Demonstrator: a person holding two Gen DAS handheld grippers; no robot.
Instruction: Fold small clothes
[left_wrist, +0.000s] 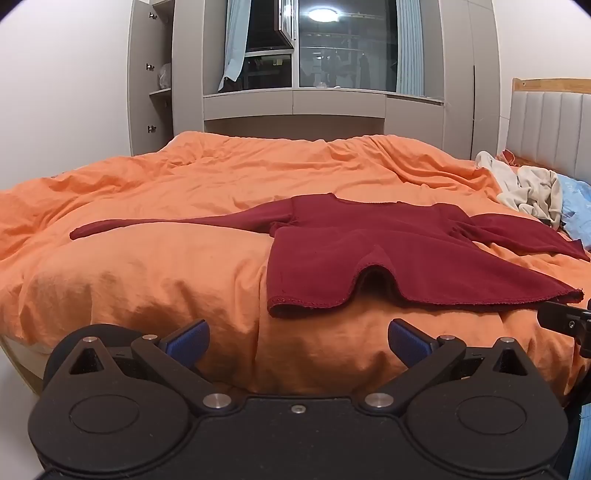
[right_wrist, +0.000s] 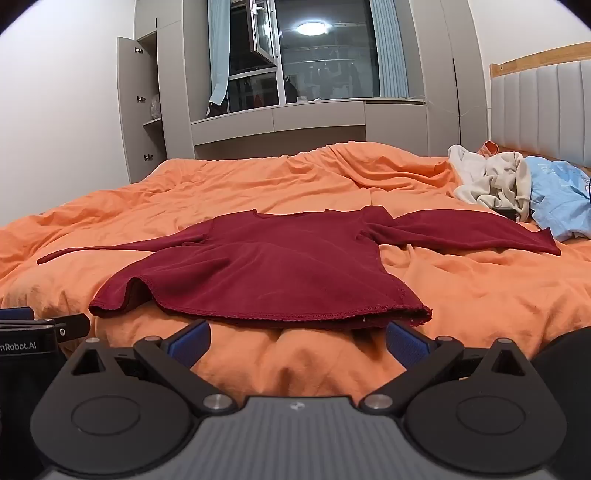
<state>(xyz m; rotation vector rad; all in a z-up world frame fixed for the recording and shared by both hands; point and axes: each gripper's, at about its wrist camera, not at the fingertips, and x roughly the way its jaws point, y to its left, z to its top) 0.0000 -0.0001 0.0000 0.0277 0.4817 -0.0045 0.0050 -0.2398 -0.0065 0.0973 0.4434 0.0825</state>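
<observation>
A dark red long-sleeved top (left_wrist: 369, 251) is seen spread flat on the orange duvet (left_wrist: 147, 266) of the bed, hem toward the cameras, both sleeves stretched out to the sides. The hem is rucked up into a small arch near its middle. Just short of that hem, the left hand-held gripper (left_wrist: 298, 341) is held released, its blue pads (left_wrist: 186, 341) spread wide with nothing between them but duvet. The right hand-held gripper (right_wrist: 298, 341) is likewise held released, jaws wide, its right pad (right_wrist: 406, 341) just beneath the hem's right corner; whether cloth is being touched there cannot be told. No garment is gripped by either one. Near the padded headboard (right_wrist: 546, 110), a crumpled cream garment (right_wrist: 491, 181) and a light blue garment (right_wrist: 561, 199) are seen heaped together, well apart from the red top. Beyond the bed, a dark window (right_wrist: 325, 62) is framed by grey cabinets (right_wrist: 166, 92).
</observation>
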